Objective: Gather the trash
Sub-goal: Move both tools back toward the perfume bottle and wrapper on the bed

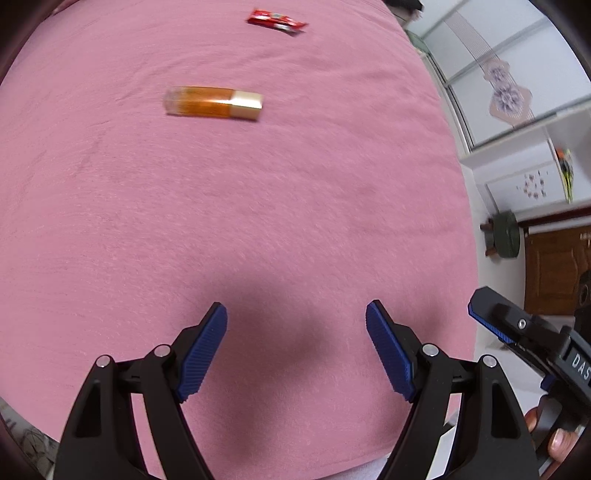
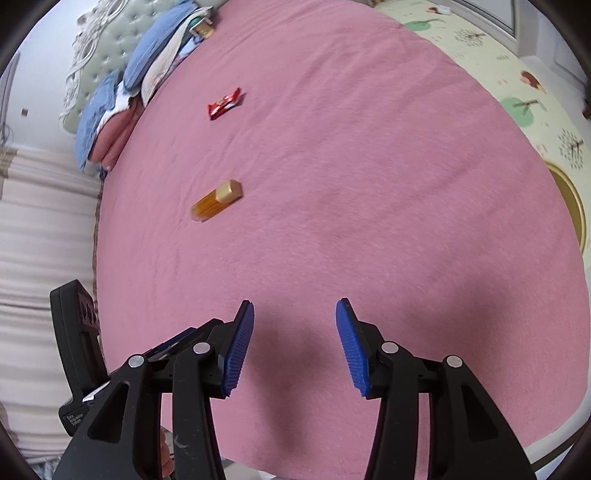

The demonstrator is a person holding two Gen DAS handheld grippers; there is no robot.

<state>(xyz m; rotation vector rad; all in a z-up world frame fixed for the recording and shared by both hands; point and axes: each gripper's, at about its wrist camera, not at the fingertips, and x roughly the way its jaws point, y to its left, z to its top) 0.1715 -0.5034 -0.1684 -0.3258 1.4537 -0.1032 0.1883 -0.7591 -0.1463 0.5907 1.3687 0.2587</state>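
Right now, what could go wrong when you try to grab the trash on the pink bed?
The orange bottle is round and lies on its side, so a nudge might roll it away on the pink blanket. The red wrapper lies flat, so the left gripper or right gripper, both open and empty, might pinch blanket too.

Left gripper over a pink bedspread, jaws apart with nothing between them.

An orange bottle with a pale gold cap lies on its side at upper left of centre; a red wrapper lies near the top edge. The right gripper enters at lower right, fingertips on its handle.
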